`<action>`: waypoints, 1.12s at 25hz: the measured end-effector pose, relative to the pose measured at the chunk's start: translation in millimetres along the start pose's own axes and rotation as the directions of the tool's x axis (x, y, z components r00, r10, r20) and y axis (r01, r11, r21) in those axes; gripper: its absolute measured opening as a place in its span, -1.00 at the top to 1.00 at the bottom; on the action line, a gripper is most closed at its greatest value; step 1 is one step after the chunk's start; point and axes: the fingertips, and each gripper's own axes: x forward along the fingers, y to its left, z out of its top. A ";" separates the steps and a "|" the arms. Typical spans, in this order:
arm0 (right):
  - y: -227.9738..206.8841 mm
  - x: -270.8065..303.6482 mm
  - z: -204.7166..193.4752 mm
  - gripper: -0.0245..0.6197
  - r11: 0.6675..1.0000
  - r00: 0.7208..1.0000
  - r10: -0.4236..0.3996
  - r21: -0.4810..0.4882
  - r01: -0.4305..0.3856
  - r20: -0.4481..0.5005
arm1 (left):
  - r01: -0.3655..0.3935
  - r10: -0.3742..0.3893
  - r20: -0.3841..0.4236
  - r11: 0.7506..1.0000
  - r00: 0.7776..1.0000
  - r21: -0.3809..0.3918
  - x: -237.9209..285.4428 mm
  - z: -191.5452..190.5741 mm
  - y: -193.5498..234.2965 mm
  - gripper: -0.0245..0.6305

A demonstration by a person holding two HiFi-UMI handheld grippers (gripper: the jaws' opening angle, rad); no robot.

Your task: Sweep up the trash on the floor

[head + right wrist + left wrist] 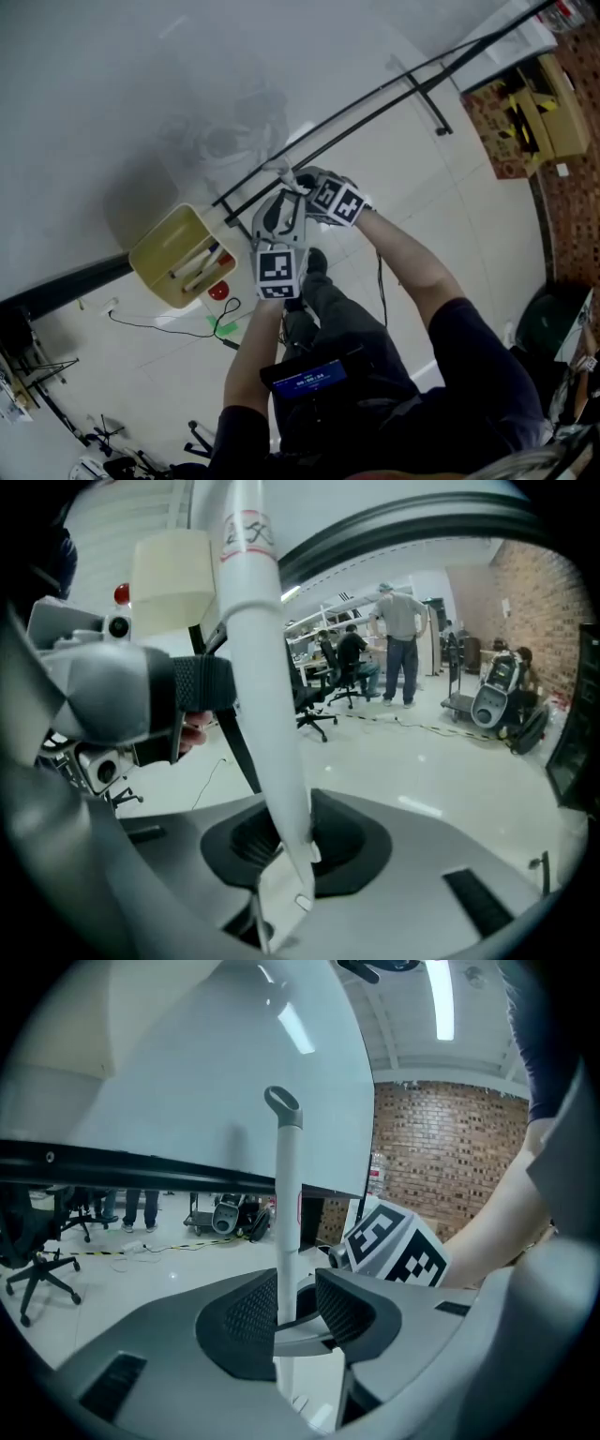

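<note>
– Dark-clad torso (394, 403) is filling the 6 o'clock edge of the head view, right under the camera. How are the arms lying?
– Both are reaching toward 12 o'clock. Right forearm (408, 258) is running bare from an elbow bending near 4 o'clock up to the centre; left forearm (255, 347) is rising from 6 o'clock. Their marker cubes are sitting close together, left cube (278, 272) just below right cube (337, 200).
– And beyond them?
– Pale tabletop (141, 94) with a black frame is covering 9 to 12 o'clock. Yellow bin (183, 255) is standing at 9 o'clock of the cubes, white sticks lying in it.
– What is the left gripper (295, 1307) holding?
– Nothing firmly. White handle (288, 1204) with a hanging loop is standing upright between its jaws, which are sitting partly apart: one pad is touching it, the other is leaving a sliver of gap.
– The right gripper (295, 841)?
– Its jaws are clamping a labelled white pole (265, 667) near its flattened end. Whether that is the same handle, I cannot tell.
– Where is the trash?
– Red piece (218, 291) is lying on the floor at 5 o'clock of the bin, just beside it; green scrap (225, 326) is lying below that, at 6 o'clock, next to a black cable (159, 328).
</note>
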 end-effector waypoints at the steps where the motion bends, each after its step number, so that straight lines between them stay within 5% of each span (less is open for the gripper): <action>1: 0.2 3.9 0.7 0.64 1.000 1.000 0.009 0.000 -0.009 0.002 | 0.002 -0.002 -0.013 1.000 1.000 0.003 1.6 -4.1 3.2 0.55; 13: -2.9 12.0 -3.2 0.62 0.998 1.000 -0.018 0.067 0.018 0.007 | -0.033 0.033 -0.024 0.999 0.999 -0.014 12.5 -2.8 18.5 0.80; 17: -14.1 17.9 -11.2 0.66 0.999 0.997 -0.048 0.012 0.048 -0.054 | -0.036 0.036 -0.011 0.999 0.999 -0.014 17.8 8.9 22.5 0.78; 24: -10.7 24.1 -2.9 0.66 1.000 1.000 -0.013 0.022 0.014 -0.022 | 0.060 -0.056 0.041 0.994 0.998 -0.088 10.7 8.3 19.8 0.51; 28: -12.8 25.7 0.7 0.66 1.000 1.000 -0.018 0.013 0.018 -0.018 | 0.032 -0.030 0.047 0.999 0.998 -0.041 13.0 10.6 24.5 0.52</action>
